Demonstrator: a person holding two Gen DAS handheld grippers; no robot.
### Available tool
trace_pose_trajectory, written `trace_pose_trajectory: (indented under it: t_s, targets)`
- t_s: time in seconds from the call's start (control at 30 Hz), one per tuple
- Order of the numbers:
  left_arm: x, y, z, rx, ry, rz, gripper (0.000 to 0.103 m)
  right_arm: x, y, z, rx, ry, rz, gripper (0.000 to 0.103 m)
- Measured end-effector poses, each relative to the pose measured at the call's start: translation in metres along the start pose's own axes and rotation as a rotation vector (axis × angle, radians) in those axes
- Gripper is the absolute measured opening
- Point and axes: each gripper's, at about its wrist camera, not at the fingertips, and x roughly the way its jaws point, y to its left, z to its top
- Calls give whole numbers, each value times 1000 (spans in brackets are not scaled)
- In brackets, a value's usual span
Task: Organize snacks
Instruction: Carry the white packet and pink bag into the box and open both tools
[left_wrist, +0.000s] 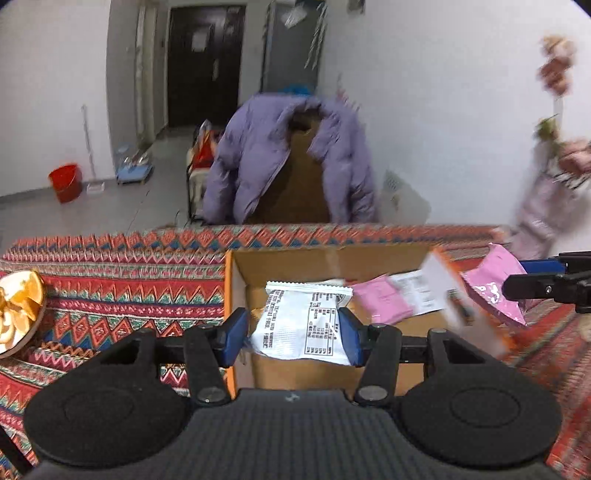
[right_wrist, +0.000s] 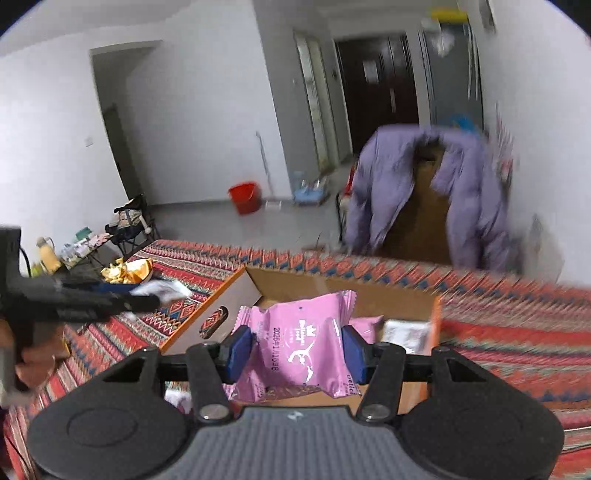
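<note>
My left gripper (left_wrist: 294, 332) is shut on a white snack packet (left_wrist: 301, 325) with black print, held over the open cardboard box (left_wrist: 280, 264). Inside the box lie a pink packet (left_wrist: 382, 301) and a white one (left_wrist: 421, 291). At the right edge of the left wrist view the right gripper (left_wrist: 517, 290) carries a pink packet (left_wrist: 491, 291). In the right wrist view my right gripper (right_wrist: 298, 349) is shut on that pink snack packet (right_wrist: 301, 347) above the box (right_wrist: 295, 286). The left gripper (right_wrist: 147, 301) shows at the left with the white packet (right_wrist: 162, 290), blurred.
The box stands on a red patterned cloth (left_wrist: 110, 280). A plate of golden snacks (left_wrist: 18, 310) lies at the left. Beyond the table stand a chair with a purple jacket (left_wrist: 258, 155), a red bucket (left_wrist: 66, 181) and flowers (left_wrist: 554, 110) at the right.
</note>
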Motion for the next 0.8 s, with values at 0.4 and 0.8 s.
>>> trace_pose_trajectory:
  t_s: [0.4, 0.8]
  targets:
    - [117, 2, -14, 68, 115, 112, 61, 205, -16, -15, 232, 267, 42, 56]
    - [47, 5, 13, 39, 81, 68, 66, 128, -4, 12, 145, 174, -12, 62]
